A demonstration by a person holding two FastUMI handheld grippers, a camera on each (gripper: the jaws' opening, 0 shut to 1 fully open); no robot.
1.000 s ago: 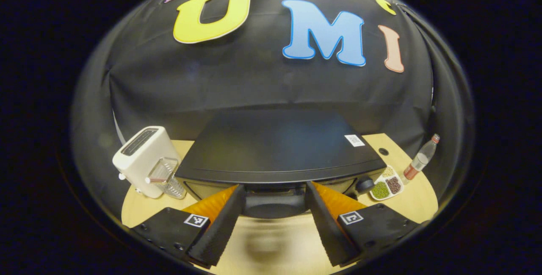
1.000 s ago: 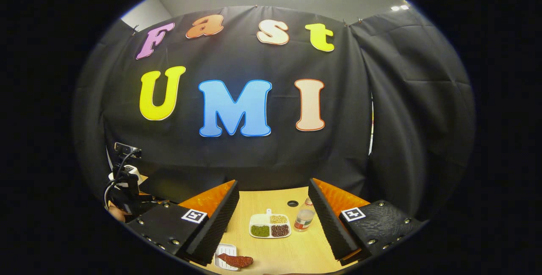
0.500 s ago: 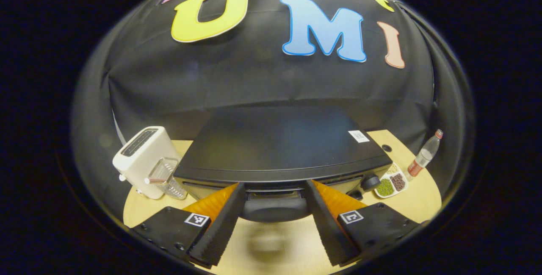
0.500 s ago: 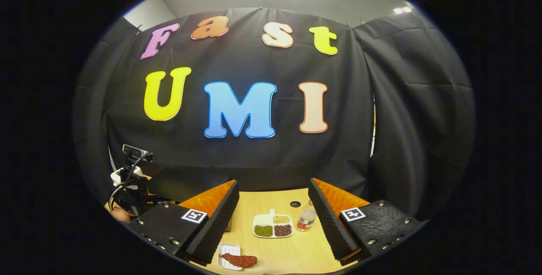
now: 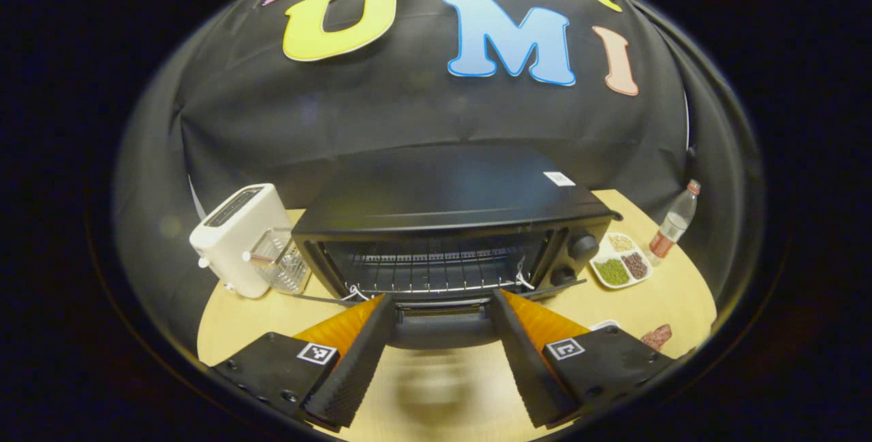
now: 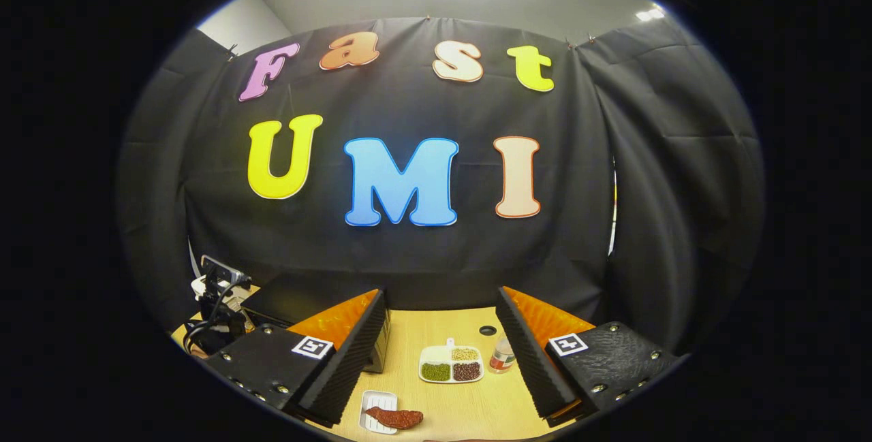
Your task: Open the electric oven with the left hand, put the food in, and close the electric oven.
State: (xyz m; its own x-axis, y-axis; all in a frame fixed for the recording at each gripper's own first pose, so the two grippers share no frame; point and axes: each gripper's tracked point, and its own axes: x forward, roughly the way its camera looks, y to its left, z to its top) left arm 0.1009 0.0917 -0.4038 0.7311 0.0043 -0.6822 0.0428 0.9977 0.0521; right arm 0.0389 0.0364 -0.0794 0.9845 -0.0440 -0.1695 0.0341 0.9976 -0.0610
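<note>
Toaster [image 5: 235, 244]: white, upright at the table's left edge in the left gripper view, slots facing up.
Glass [image 5: 276, 268]: clear, just right of the toaster, between it and the oven.
Oven [image 5: 449, 207]: black, at the back middle of the table [image 5: 654, 299]; its cavity is exposed and a wire rack [image 5: 429, 272] spans the inside. Two knobs sit on its right front panel.
Door [image 5: 443, 323]: hinged down toward the camera, its handle lying between the left gripper's fingers.
Left gripper [image 5: 441, 353]: fingers set wide on either side of the door handle; whether they press on it I cannot tell. In the right gripper view it appears at the left edge [image 6: 214, 306], cables trailing, in front of the oven.
Dish [image 5: 618, 268]: white, divided, with green, dark and pale grains, just right of the oven; also seen in the right gripper view [image 6: 451, 366].
Bottle [image 5: 671, 227]: clear with a red label, upright near the table's right edge, beyond the dish.
Food [image 6: 394, 417]: a reddish-brown piece resting partly on a small white tray [image 6: 377, 406] near the table's front edge, outside the oven; it shows at the front right in the left gripper view [image 5: 656, 336].
Right gripper [image 6: 441, 353]: fingers spread wide, holding nothing, above the table with the dish between them.
</note>
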